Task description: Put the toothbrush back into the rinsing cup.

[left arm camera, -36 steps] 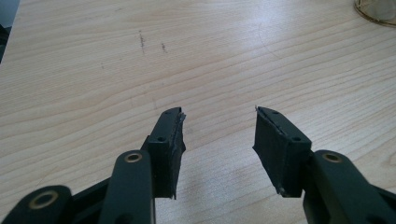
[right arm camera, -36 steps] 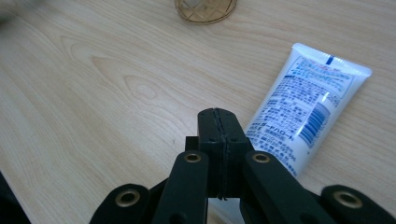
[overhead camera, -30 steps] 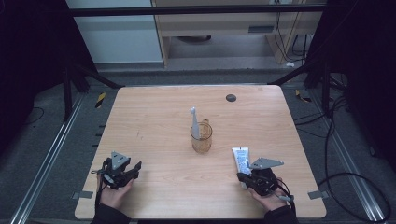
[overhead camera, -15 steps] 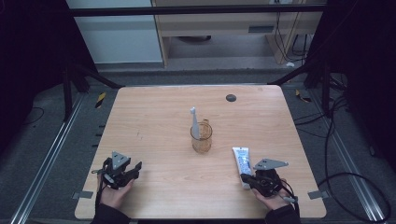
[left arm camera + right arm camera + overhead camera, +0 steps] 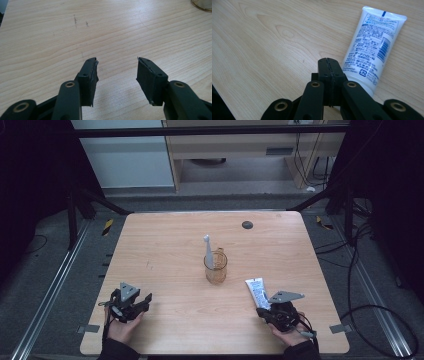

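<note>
A white toothpaste tube (image 5: 257,292) (image 5: 372,47) lies flat on the wooden table (image 5: 170,255) at the front right. My right gripper (image 5: 264,312) (image 5: 329,61) rests just beside the tube's near end, jaws pressed together with nothing between them. A clear glass cup (image 5: 215,268) stands mid-table with a white toothbrush (image 5: 208,247) upright in it. At the front left my left gripper (image 5: 145,301) (image 5: 117,60) sits low over bare wood, open, nothing between its pads. The cup's rim (image 5: 203,5) peeks in at the top right of the left gripper view.
A small dark round disc (image 5: 247,224) lies near the table's far edge. Black frame struts and cables surround the table; a cabinet stands behind it. A hand holds each gripper at the near edge.
</note>
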### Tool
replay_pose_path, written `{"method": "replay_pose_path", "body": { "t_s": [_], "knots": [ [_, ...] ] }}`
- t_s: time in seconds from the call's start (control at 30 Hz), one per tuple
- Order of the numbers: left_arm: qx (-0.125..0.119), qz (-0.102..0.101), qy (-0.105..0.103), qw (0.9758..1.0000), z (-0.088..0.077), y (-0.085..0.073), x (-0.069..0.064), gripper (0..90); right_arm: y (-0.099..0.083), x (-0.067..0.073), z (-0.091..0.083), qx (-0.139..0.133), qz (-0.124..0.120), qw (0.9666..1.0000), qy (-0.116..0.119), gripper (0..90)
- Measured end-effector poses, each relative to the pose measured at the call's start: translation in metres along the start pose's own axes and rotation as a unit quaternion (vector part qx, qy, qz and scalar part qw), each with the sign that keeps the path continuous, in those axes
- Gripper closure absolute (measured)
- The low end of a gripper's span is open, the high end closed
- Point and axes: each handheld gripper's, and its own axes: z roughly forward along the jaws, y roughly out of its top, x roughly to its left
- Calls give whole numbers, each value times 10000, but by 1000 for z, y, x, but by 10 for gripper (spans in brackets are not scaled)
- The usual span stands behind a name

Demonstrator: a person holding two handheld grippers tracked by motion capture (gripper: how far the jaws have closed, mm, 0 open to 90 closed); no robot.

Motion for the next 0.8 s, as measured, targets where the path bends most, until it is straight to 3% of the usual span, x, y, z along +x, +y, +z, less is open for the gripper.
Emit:
{"method": "replay_pose_path", "body": {
  "t_s": [0.57, 0.7, 0.8],
  "knots": [
    [0, -20, 1, 10000, 0, 0, 2, 492, -5, -8, -6, 82, 46, 9998, -163, 900],
    [-17, -27, -32, 10000, 0, 0, 2, 484, -5, -7, -6, 100, 89, 9998, -138, 900],
    [1, -21, -53, 10000, 1, -1, 2, 478, -2, -8, -9, -65, 128, 9999, -17, 869]
  ]
}}
